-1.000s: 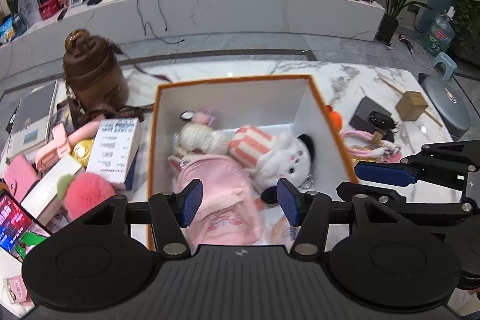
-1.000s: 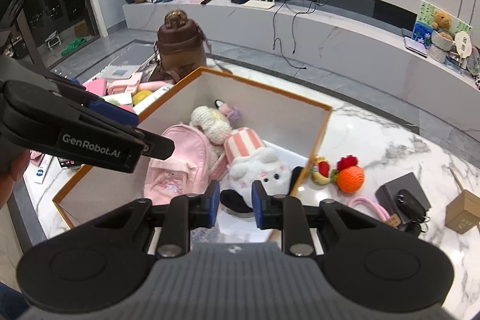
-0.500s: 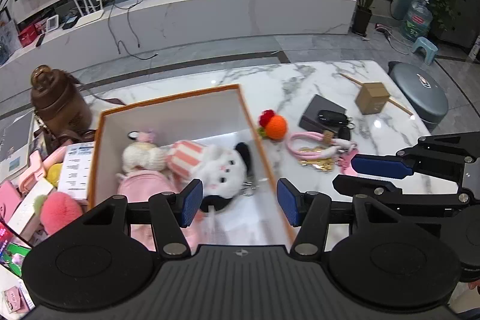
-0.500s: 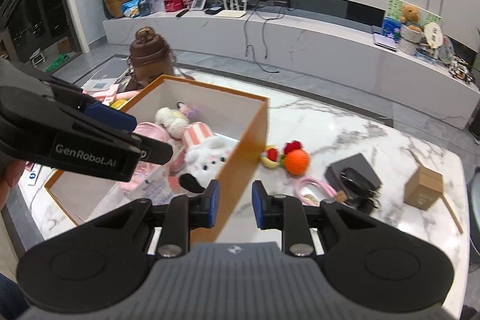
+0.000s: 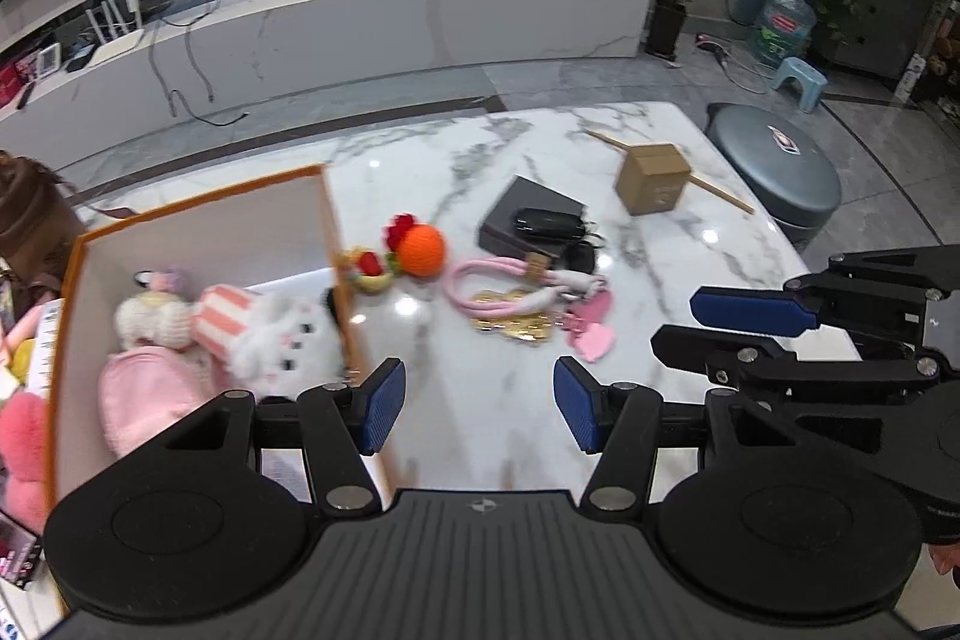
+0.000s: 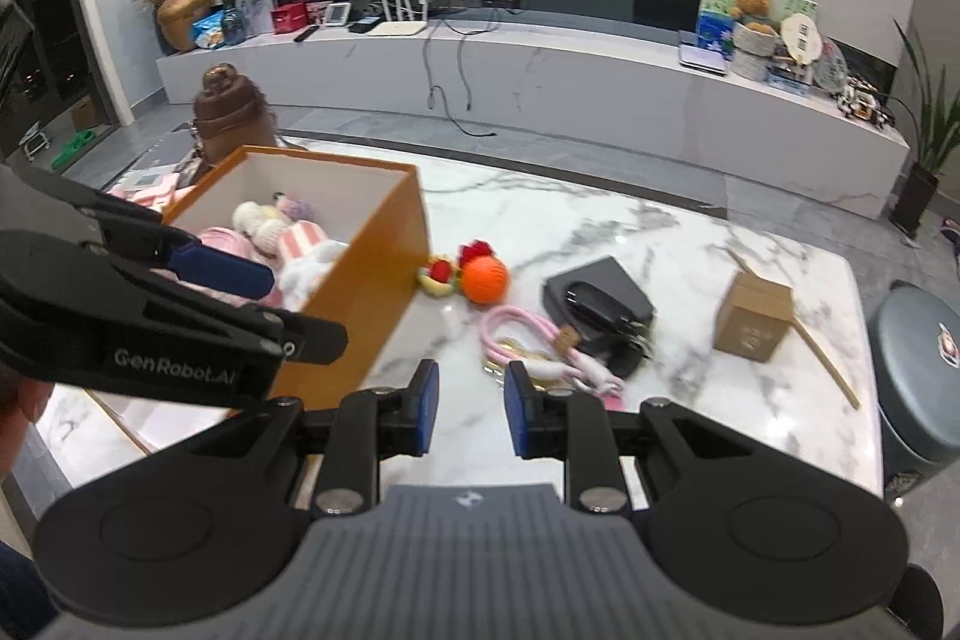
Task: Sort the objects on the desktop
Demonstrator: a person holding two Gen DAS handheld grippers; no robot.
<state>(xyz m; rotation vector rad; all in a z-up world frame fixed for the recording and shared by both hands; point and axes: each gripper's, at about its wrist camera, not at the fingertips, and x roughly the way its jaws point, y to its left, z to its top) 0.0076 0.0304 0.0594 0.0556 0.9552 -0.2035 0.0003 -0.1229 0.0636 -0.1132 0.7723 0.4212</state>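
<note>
Fingers wide on left gripper (image 5: 477,412), nothing held, hovering over marble table (image 5: 660,250) beside orange box (image 5: 336,244). Right gripper (image 6: 467,409) parted narrowly, empty, above table pointing toward pink cord (image 6: 516,334). Orange ball toy (image 6: 485,280), black pouch (image 6: 606,292), cardboard cube (image 6: 753,319) lie outside box; plush toys (image 5: 282,340) inside.

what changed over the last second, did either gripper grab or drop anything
Both grippers swung right, away from over the orange box toward the loose items on the marble table. The left gripper and right gripper stayed empty with jaws apart; the right's jaws widened slightly. The plush toys in the box and the orange ball stayed put.
</note>
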